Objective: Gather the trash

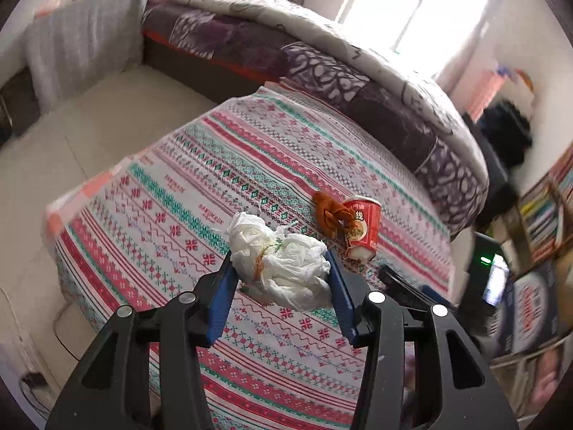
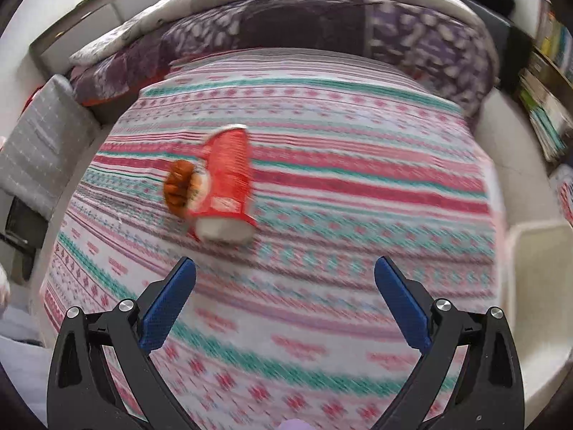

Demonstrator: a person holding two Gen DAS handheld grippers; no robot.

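Note:
In the left wrist view my left gripper (image 1: 280,256) is shut on a crumpled white tissue wad (image 1: 283,265), held above the striped cloth (image 1: 186,186) on the table. Its blue pads press the wad from both sides. Beyond it a red paper cup (image 1: 361,227) lies on its side with an orange-brown peel (image 1: 329,215) against it. In the right wrist view my right gripper (image 2: 284,265) stands open above the cloth (image 2: 358,179), with nothing between its fingers. The red cup (image 2: 227,179) and the peel (image 2: 178,186) lie just ahead of it, slightly left, blurred by motion.
A bed with a purple and white quilt (image 1: 322,61) runs behind the table. A grey cushion (image 1: 86,43) stands at the left. Bookshelves (image 1: 544,208) fill the right side. A white bin (image 2: 537,286) sits at the table's right edge in the right wrist view.

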